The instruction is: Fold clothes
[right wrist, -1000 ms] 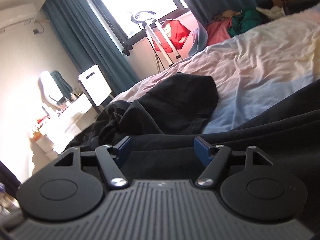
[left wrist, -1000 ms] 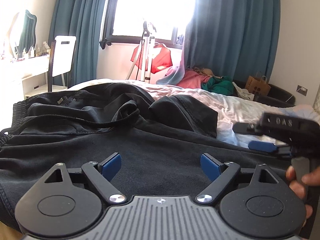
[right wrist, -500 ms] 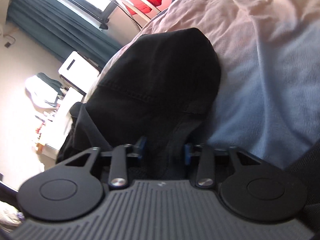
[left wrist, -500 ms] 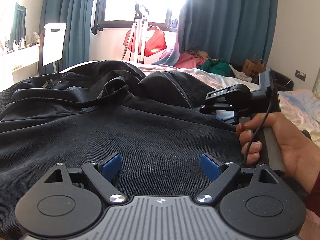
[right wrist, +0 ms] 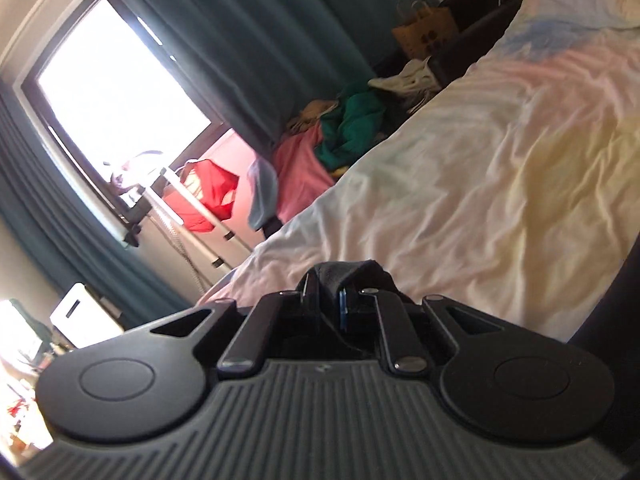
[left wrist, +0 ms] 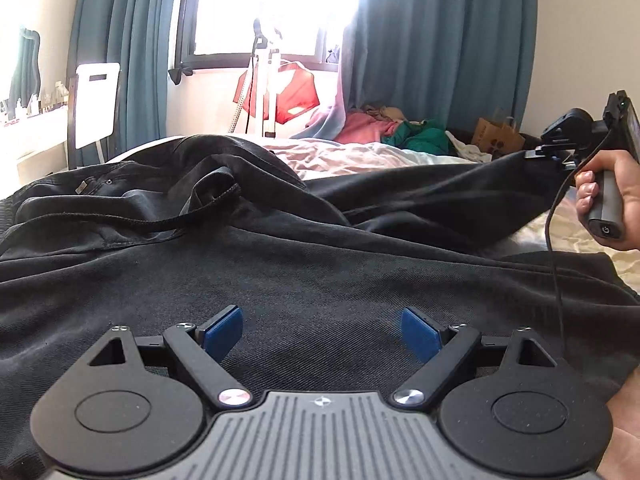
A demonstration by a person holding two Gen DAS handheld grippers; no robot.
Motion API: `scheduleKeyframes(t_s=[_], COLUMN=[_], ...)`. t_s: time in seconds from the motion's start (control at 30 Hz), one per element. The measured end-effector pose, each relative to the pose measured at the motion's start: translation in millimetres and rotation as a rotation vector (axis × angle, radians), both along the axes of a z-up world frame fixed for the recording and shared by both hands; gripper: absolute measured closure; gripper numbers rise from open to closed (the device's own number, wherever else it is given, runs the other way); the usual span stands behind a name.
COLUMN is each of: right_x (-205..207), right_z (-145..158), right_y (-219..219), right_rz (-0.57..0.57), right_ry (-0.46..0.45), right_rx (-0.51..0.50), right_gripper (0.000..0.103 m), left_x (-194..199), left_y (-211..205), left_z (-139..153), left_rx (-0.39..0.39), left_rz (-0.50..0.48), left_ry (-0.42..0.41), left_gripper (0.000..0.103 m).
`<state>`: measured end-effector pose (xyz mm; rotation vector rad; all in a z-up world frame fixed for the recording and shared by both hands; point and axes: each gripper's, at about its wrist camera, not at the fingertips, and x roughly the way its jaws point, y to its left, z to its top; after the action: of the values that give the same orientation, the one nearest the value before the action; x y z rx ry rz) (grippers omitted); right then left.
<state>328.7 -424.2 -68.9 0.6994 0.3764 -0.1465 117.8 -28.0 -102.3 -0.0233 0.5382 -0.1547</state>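
Observation:
A large black garment (left wrist: 280, 264) lies spread over the bed in the left wrist view, with a drawstring and waistband at the left. My left gripper (left wrist: 320, 334) is open and empty, just above its cloth. My right gripper (right wrist: 330, 304) is shut on a bunched end of the black garment (right wrist: 352, 274). In the left wrist view it shows at the far right (left wrist: 560, 152), holding that end lifted and stretched out to the right.
The bed sheet (right wrist: 500, 168) is pale and rumpled. Beyond the bed are a pile of pink and green clothes (left wrist: 392, 128), a paper bag (left wrist: 496, 136), a white stand with a red garment (left wrist: 280, 92), a white chair (left wrist: 96, 104), teal curtains and a window.
My right gripper closed on the garment's end and pulled it up and out to the right, stretching the cloth. My left gripper stayed open over the garment.

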Motion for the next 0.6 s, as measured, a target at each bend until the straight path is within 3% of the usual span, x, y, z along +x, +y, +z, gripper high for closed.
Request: scheduleKeyframes(t_s=[0.23, 0.4, 0.47, 0.53, 0.6], right_x=[-7.3, -20.8, -32.0, -44.7, -59.7], right_z=[-22.1, -48.4, -52.1, -53.0, -53.8], right_y=[-74.1, -109.1, -116.9, -122.0, -121.6], right_rz=[-0.14, -0.194, -0.24, -0.231, -0.212], right_ry=[0.016, 0.027, 0.034, 0.008, -0.02], right_rx=[-0.051, 0.084, 0.128, 0.182, 0.252], right_gripper=[0.09, 0.084, 0.075, 0.048, 0.046], left_x=[2.0, 4.8, 5.1, 4.0, 2.7], left_y=[2.9, 4.0, 2.8, 1.3, 0.1], left_z=[1.7, 2.0, 2.0, 2.9, 4.2], left_rx=[-0.002, -0.013, -0.009, -0.005, -0.007], left_rz=[0.011, 0.018, 0.018, 0.017, 0.015], left_ry=[-0.006, -0.001, -0.002, -0.006, -0.009], left_gripper=[0.015, 0.015, 0.015, 0.015, 0.015])
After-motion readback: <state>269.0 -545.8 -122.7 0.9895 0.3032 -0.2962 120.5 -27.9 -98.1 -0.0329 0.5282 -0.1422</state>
